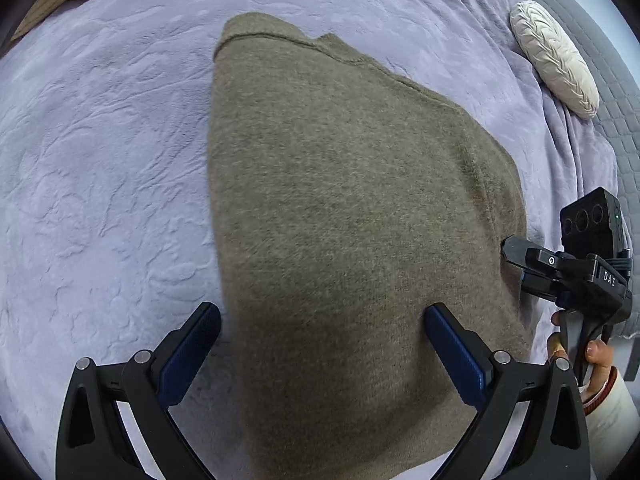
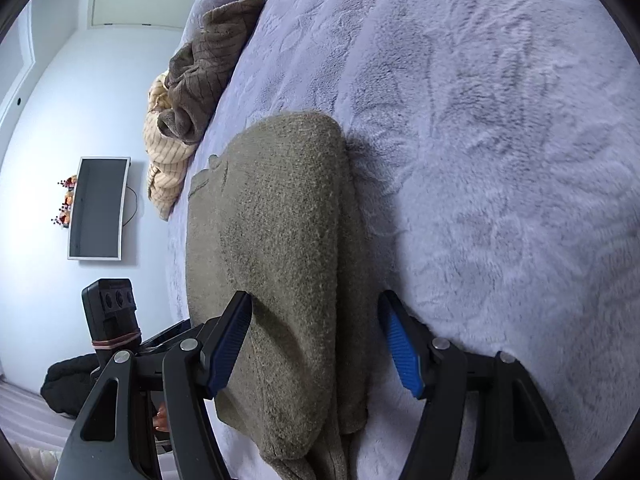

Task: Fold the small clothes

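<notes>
An olive-brown knit sweater (image 1: 352, 208) lies folded on a lavender plush blanket (image 1: 100, 184). My left gripper (image 1: 322, 314) is open above its near-left edge, one finger over the blanket, the other over the knit. My right gripper (image 1: 516, 258) shows in the left wrist view at the sweater's right edge. In the right wrist view the sweater (image 2: 280, 248) shows stacked layers, and my right gripper (image 2: 314, 304) is open, its fingers straddling the folded edge without pinching it.
A white ruched cushion (image 1: 554, 58) lies on a grey quilt (image 1: 616, 120) at the right. Brown and cream clothes (image 2: 192, 92) are piled at the bed's far edge. A wall monitor (image 2: 98, 208) and a dark bundle on the floor (image 2: 68, 380) lie beyond the bed.
</notes>
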